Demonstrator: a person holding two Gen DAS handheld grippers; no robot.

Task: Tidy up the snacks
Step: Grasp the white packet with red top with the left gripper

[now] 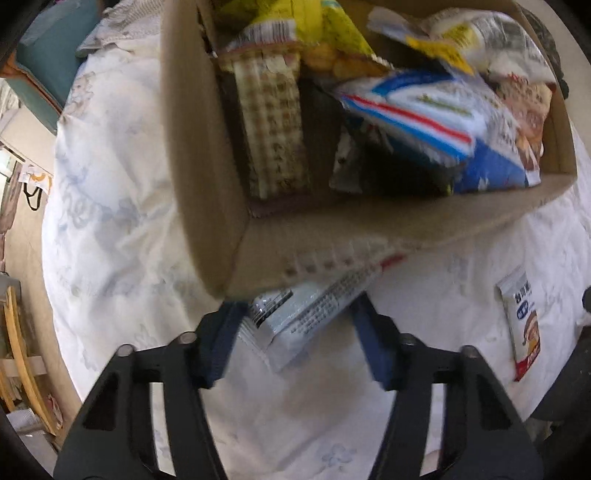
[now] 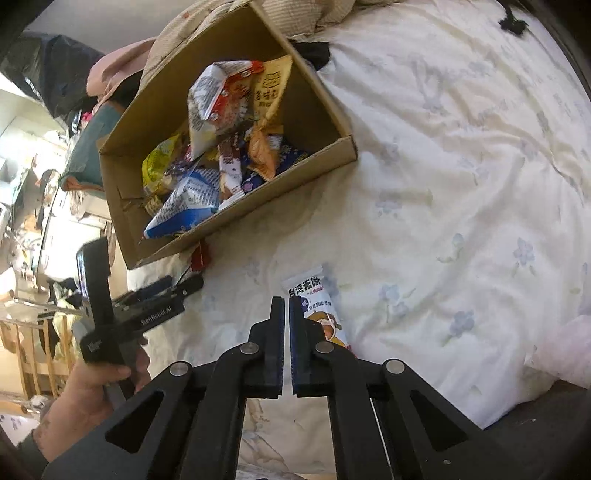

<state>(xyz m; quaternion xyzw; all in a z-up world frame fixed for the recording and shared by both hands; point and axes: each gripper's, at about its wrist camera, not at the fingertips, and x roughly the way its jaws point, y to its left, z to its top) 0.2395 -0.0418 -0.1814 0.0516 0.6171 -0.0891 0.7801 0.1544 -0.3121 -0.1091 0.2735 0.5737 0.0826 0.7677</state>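
Observation:
A cardboard box [image 1: 199, 147] [image 2: 288, 181] holding several snack bags stands on a white flowered bedspread [image 1: 110, 221] [image 2: 461, 166]. A silver-white snack packet [image 1: 306, 314] with a red end [image 2: 201, 254] lies against the box's near corner. My left gripper [image 1: 298, 304] [image 2: 181, 286] points down over this packet, its blue pads closed against the packet's two sides. My right gripper [image 2: 287, 306] is shut with nothing between its fingers. Just to its right a white snack packet with a cartoon print [image 2: 321, 314] [image 1: 522, 325] lies flat on the bed.
A person's hand [image 2: 92, 398] holds the left gripper's handle. Crumpled beige bedding [image 2: 207, 33] lies behind the box, and a small black item [image 2: 511, 22] sits far back on the bed. Wooden furniture [image 1: 18, 354] stands beyond the bed's left edge.

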